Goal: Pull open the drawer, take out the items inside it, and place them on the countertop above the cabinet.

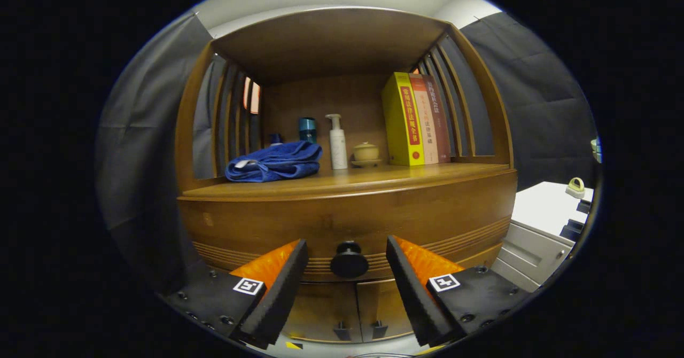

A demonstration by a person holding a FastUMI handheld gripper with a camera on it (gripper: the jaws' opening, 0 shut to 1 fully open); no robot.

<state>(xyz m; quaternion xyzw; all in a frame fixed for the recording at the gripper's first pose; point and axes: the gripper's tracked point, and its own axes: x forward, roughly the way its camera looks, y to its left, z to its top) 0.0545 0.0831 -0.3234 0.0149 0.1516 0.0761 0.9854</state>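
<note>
Claw was wide, empty, fingers either side of the drawer knob, w/ drawer shut below the surface. Best: centre on knob, close, pull straight back.

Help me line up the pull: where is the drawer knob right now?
In the gripper view, the drawer knob sits centred on the drawer front, just ahead of the open tool, in line with the gap between its fingers, above the lower cabinet doors.

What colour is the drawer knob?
Black. The knob shows best in the gripper view, between the open fingers of the gripper.
</note>
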